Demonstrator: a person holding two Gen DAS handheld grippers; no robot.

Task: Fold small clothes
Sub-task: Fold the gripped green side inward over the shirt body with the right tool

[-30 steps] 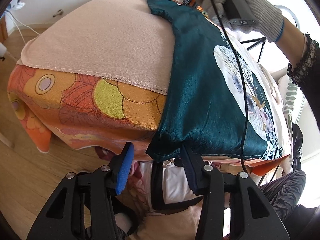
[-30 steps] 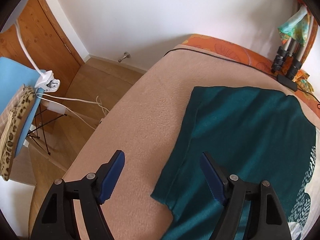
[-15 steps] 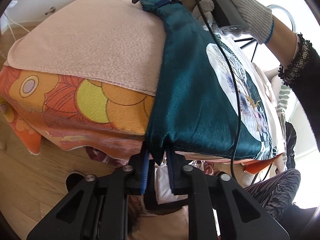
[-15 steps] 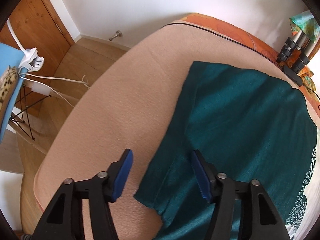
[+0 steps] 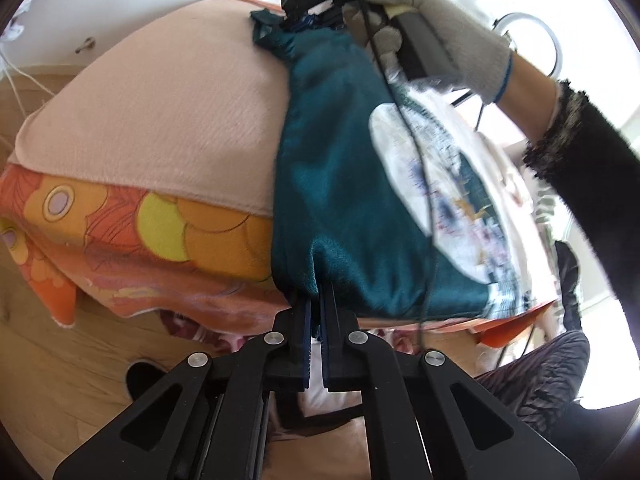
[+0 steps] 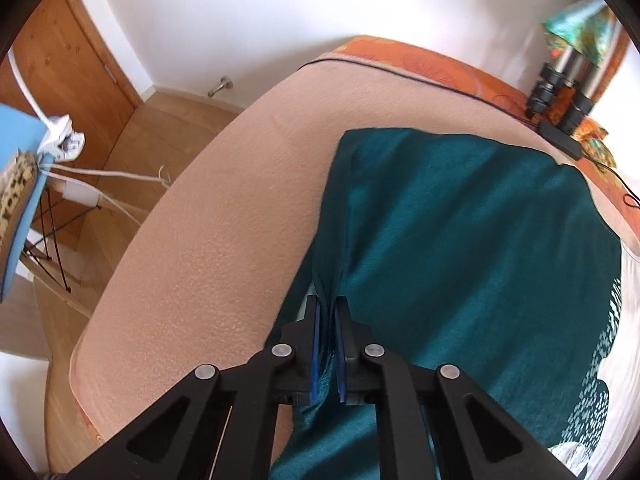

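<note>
A teal garment (image 5: 344,184) with a white printed patch lies on the beige blanket (image 5: 172,120) on the table. My left gripper (image 5: 317,300) is shut on the garment's near left corner at the table edge. My right gripper (image 6: 326,312) is shut on the garment's left edge (image 6: 460,240), which bunches up between its pads. In the left wrist view the right gripper (image 5: 308,20), held by a gloved hand, pinches the far corner of the garment.
An orange floral cloth (image 5: 132,232) hangs over the table edge under the blanket. A wooden floor (image 6: 160,152), white cables (image 6: 100,172) and a blue-topped stand (image 6: 16,200) lie to the left. Black tripod legs (image 6: 560,96) stand at the far right corner.
Both grippers have shut on the teal garment: the left on its near corner, the right on its left edge. The fabric is now pinched and gathered at both holds.
</note>
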